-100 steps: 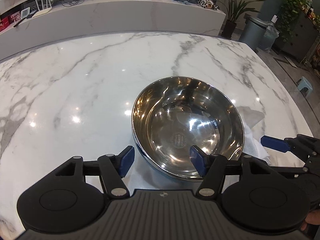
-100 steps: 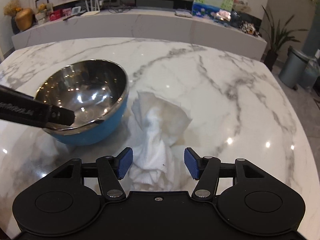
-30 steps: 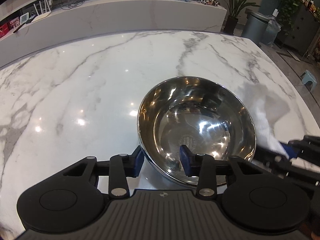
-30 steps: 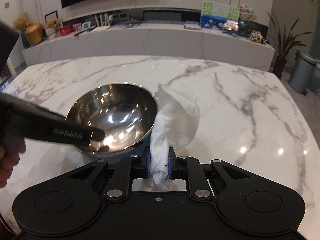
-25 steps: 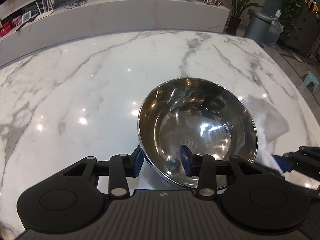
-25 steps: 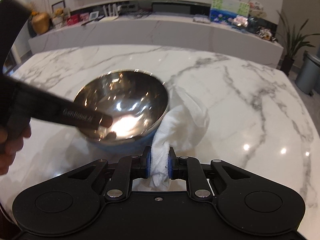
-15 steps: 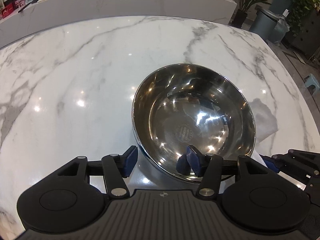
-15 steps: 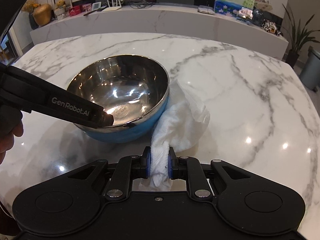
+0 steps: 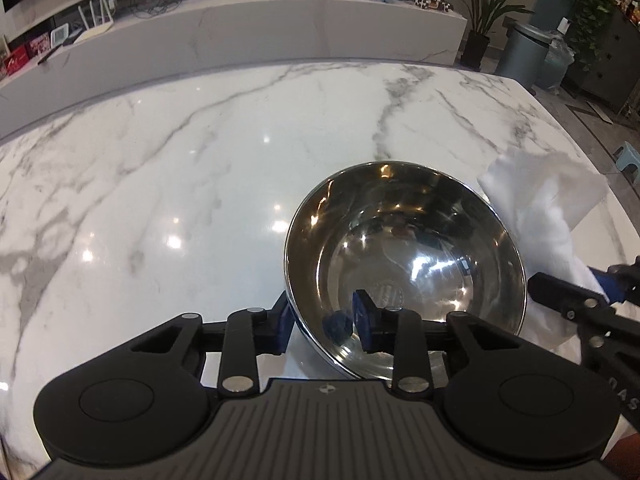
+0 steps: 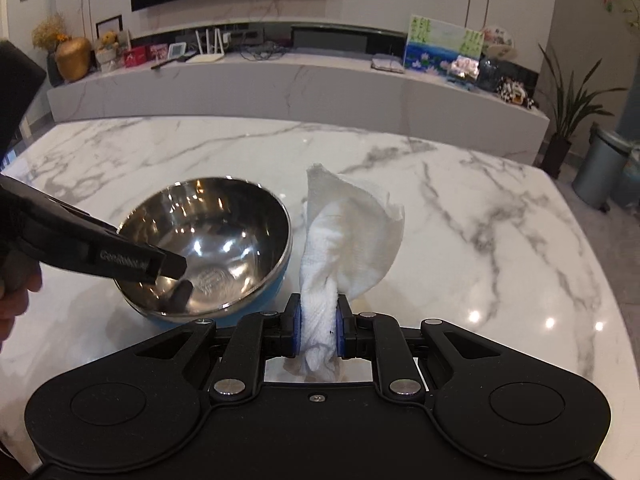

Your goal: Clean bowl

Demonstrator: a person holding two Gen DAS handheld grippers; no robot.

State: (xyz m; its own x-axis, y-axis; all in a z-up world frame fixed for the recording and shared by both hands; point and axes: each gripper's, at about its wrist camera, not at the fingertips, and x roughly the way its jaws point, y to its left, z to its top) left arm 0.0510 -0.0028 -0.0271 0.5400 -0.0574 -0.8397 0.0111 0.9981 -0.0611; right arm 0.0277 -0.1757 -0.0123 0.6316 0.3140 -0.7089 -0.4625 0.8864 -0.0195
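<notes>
Right gripper [image 10: 316, 330]: jaws closed down on a bunched white paper towel [image 10: 344, 236], pinched near its lower end. Rest of the towel fans up and forward, clear of the marble tabletop [image 10: 500, 240]; long axis runs roughly 12 o'clock from the jaws.

Left gripper [image 9: 320, 320]: jaws straddle the near rim of the stainless bowl [image 9: 404, 256], one pad inside, one outside. Looks clamped on the rim, but contact on the outer pad isn't fully clear.

From the right wrist view the bowl [image 10: 212, 248] (steel inside, blue outside) sits on the table at about 10 o'clock from the right gripper, just beside the towel, apparently not touching. Left gripper's finger enters from 9 o'clock onto the bowl's near-left rim.

Judgement: bowl is steadied, towel is in hand, wiping not started. Right gripper is the one to move: up and left over the rim, then towel tip down into the bowl interior. Watch for collision with the left finger inside the bowl.
</notes>
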